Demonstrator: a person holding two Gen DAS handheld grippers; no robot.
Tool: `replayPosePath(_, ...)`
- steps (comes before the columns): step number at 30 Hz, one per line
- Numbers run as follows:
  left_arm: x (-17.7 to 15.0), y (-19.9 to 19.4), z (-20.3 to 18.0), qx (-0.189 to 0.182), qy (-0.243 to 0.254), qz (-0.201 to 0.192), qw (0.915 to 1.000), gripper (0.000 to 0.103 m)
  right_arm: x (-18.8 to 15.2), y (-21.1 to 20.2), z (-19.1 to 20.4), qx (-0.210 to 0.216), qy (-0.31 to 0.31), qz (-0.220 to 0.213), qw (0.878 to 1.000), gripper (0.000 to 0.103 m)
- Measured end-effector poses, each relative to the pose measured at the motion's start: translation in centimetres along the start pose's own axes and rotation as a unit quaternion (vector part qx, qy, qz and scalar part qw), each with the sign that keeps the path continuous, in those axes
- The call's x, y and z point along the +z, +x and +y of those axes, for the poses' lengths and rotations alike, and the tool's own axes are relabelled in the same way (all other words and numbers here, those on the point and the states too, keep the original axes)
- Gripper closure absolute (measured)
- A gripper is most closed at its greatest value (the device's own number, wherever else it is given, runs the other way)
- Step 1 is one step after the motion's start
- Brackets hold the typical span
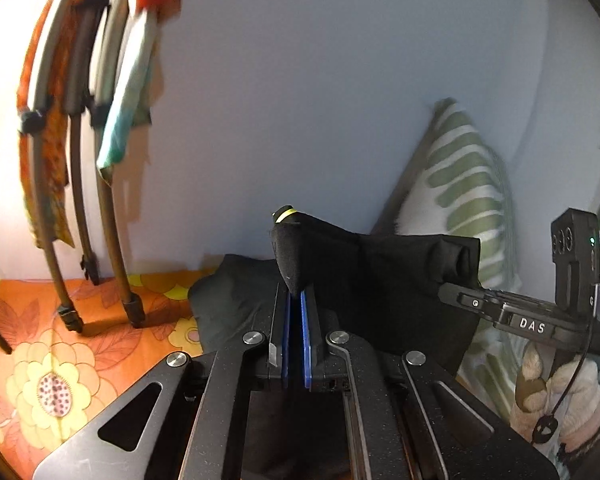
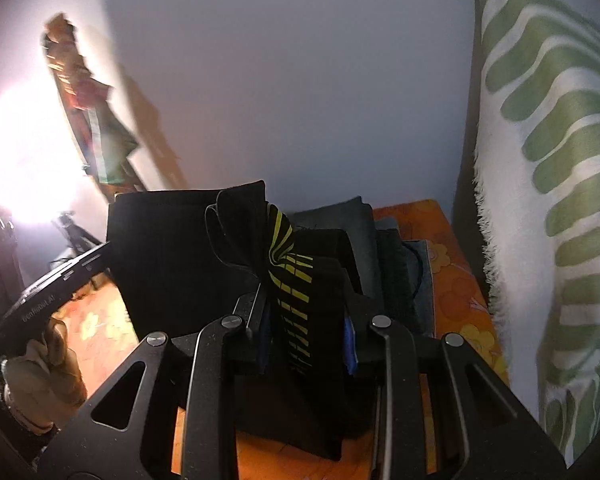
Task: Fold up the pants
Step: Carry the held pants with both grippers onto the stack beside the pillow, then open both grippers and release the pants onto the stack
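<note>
So, both grippers have the black pants [image 1: 380, 280] pinched and lifted up off the orange floral bedspread [image 1: 60, 360].

Left gripper [image 1: 296, 300] has its blue pads squeezed tight on a bunched edge, with the right gripper [image 1: 460, 296] clamped onto the other end, fabric stretched between them. From the right wrist view the yellow-striped part [image 2: 292, 280] is wedged between that gripper's fingers. A green-patterned pillow [image 2: 560, 200] leans against the wall, and folded dark clothes [image 2: 360, 240] are stacked behind.

pants [image 1: 380, 272]: 1 | tools: 2 (left [image 1: 296, 300], right [image 2: 306, 320]) | pillow [image 2: 548, 200]: 1
</note>
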State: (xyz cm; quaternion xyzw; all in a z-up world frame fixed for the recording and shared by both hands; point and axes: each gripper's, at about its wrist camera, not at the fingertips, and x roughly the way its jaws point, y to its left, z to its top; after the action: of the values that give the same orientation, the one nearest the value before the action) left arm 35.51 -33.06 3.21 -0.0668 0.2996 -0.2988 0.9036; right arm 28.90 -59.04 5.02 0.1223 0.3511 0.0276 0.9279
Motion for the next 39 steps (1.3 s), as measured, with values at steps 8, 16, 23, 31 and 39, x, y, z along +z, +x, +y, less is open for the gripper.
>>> replayPosePath(8,0.1,4.7,1.1,0.034,0.021,0.014,0.9991,0.1,1.1,6.3,-2.2,-0.002,0.001,0.022,1.0,0.075)
replayPosePath(16,-0.1,6.8,0.8,0.057,0.043,0.02,0.9972,0.1,1.2,9.5,-3.1,-0.015,-0.003,0.037,0.999,0.076)
replayPosePath(23,0.0,8.5,1.4,0.068,0.038,0.03,0.9965,0.1,1.2,11.4,-4.4,-0.03,0.008,0.052,0.998,0.076)
replayPosePath(31,-0.3,8.7,1.2,0.075,0.047,0.047,0.995,0.094,1.2,11.5,-5.1,-0.084,0.009,0.058,0.995,0.041)
replayPosePath(39,-0.4,6.5,0.6,0.071,0.063,0.036,0.9948,0.068,0.8,8.6,-4.8,-0.109,-0.005,0.043,0.993,0.037)
